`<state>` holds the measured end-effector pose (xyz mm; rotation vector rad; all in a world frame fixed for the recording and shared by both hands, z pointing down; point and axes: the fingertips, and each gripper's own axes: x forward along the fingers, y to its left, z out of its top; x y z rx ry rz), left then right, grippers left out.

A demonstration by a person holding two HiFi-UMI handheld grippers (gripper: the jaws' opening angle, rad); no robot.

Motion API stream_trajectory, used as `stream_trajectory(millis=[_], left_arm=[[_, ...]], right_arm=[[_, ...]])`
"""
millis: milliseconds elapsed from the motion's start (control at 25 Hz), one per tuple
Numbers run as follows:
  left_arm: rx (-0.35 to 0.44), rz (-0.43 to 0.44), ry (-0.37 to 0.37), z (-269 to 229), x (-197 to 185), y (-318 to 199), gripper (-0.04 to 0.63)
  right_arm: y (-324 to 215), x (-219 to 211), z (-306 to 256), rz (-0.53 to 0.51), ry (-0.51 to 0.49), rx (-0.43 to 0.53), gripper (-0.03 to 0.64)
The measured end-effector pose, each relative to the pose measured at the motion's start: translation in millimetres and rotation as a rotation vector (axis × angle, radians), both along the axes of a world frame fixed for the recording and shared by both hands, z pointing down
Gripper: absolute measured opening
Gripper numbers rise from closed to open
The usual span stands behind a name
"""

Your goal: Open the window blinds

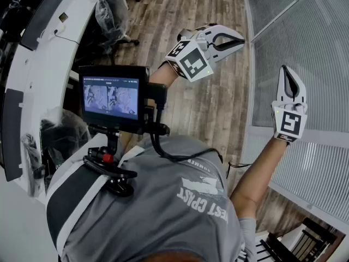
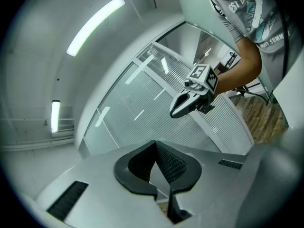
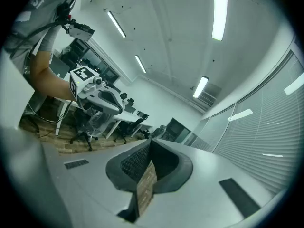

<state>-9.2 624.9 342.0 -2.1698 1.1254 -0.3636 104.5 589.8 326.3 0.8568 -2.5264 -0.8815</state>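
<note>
White slatted blinds (image 1: 311, 53) hang closed behind the glass wall on the right of the head view. They also fill the background of the left gripper view as blinds (image 2: 142, 113) and the right edge of the right gripper view as blinds (image 3: 273, 127). My right gripper (image 1: 287, 70) is raised close in front of them, shut and empty. My left gripper (image 1: 240, 39) hovers over the wood floor to its left, tips pointing at the glass, shut with nothing in it. Each gripper's view shows the other: right gripper (image 2: 175, 113), left gripper (image 3: 118, 109).
A curved white desk (image 1: 32, 64) runs along the left, with plastic-wrapped office chairs (image 1: 112, 12) beside it. A small monitor (image 1: 113, 97) sits on the person's chest rig. A white window frame rail (image 1: 311, 138) crosses below the right gripper. Wood floor (image 1: 180, 15) lies between desk and glass.
</note>
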Motion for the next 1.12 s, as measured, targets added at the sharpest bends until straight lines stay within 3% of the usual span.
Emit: stream_trajectory(millis=[400, 560, 720, 1120], left_arm=[[0.017, 0.019, -0.005, -1.2, 4.5, -3.9, 0.003], [0.032, 0.037, 0.003, -12.5, -26.0, -11.5, 0.003], [-0.013, -0.016, 0.000, 1.9, -36.1, 23.5, 0.003], [0.019, -0.011, -0.005, -16.4, -48.1, 19.4, 0.003]], right_arm=[[-3.5, 2.8, 1.0, 0.010, 0.001, 0.028, 0.003], [-7.9, -29.7, -15.3, -0.007, -0.028, 0.077, 0.003], [19.7, -32.1, -1.5, -0.021, -0.047, 0.022, 0.003], [14.2, -22.0, -13.9, 0.028, -0.058, 0.022, 0.003]])
